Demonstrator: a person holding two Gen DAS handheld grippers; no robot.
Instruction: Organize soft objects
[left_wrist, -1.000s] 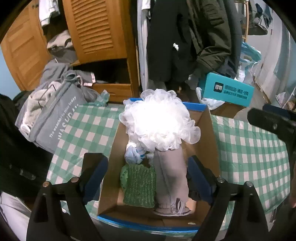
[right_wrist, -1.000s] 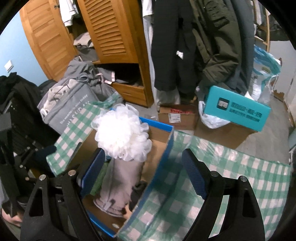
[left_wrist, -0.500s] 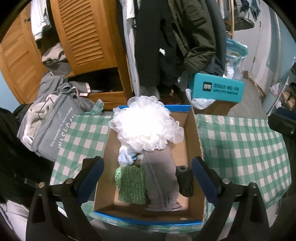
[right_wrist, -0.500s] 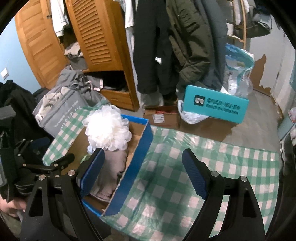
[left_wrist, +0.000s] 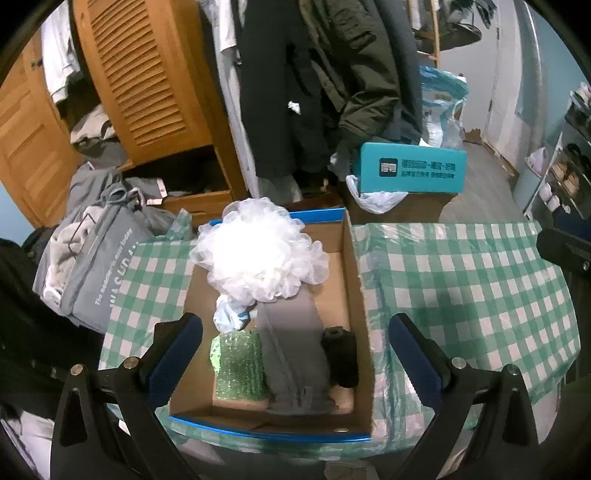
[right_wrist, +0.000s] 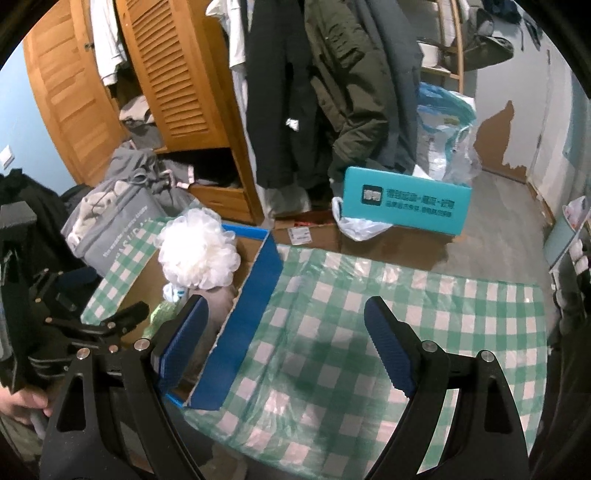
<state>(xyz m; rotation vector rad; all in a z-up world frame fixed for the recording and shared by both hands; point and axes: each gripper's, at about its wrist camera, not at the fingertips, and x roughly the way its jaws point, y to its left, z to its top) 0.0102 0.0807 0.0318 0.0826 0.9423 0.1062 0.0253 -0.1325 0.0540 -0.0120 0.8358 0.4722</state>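
Left gripper (left_wrist: 295, 354) widened; box (left_wrist: 356, 295): five items.

A lived-in bedroom or dressing corner of a home

A wooden wardrobe (left_wrist: 140, 85) with louvred doors stands open, clothes spilling from it; dark coats (right_wrist: 332, 85) hang beside it, a grey laundry bag (left_wrist: 99, 266) sits stuffed on the floor, and a green-checked cloth (right_wrist: 388, 321) covers the bench among cardboard boxes and plastic bags.

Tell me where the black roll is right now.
In the left wrist view, the black roll lies inside the cardboard box, against its right wall, beside the grey cloth.
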